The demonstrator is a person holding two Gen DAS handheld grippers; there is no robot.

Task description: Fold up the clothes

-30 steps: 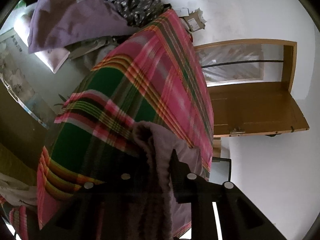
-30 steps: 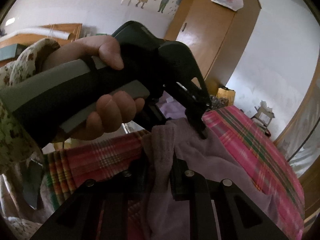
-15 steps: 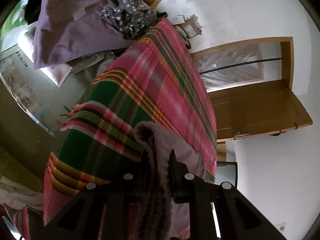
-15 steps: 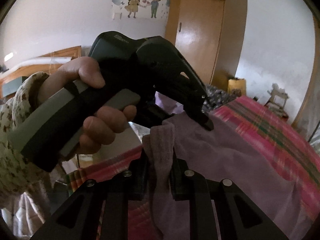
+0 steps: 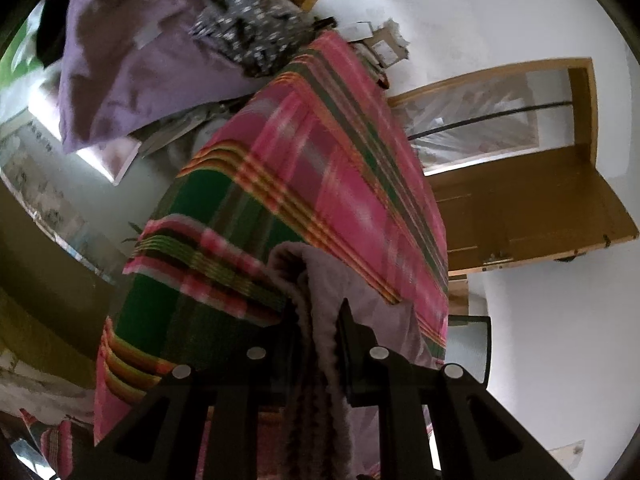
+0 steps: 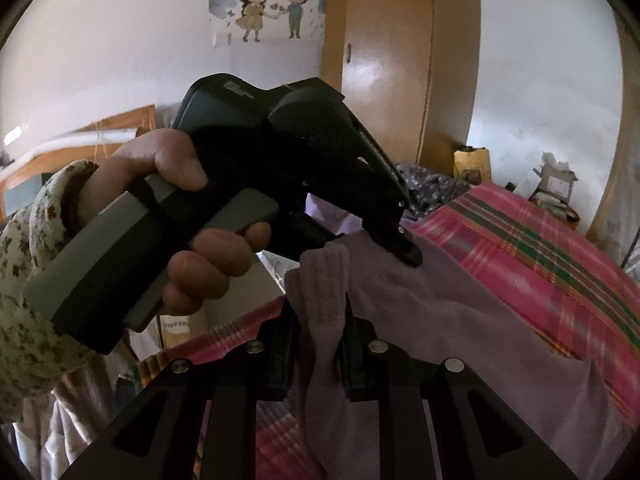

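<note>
The left gripper point(image 5: 318, 344) is pinching a bunched edge of the mauve garment point(image 5: 360, 304), which is draping over the plaid bedspread point(image 5: 304, 168). The right gripper point(image 6: 318, 344) is clamping another fold (the left hand point(image 6: 192, 224) is showing just beyond it).

Both wrist views close, angled down, sharing plaid bed cover point(image 5: 320, 184).

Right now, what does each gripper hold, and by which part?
Both the left gripper and right gripper pinch the mauve garment by a bunched, ribbed edge.
</note>
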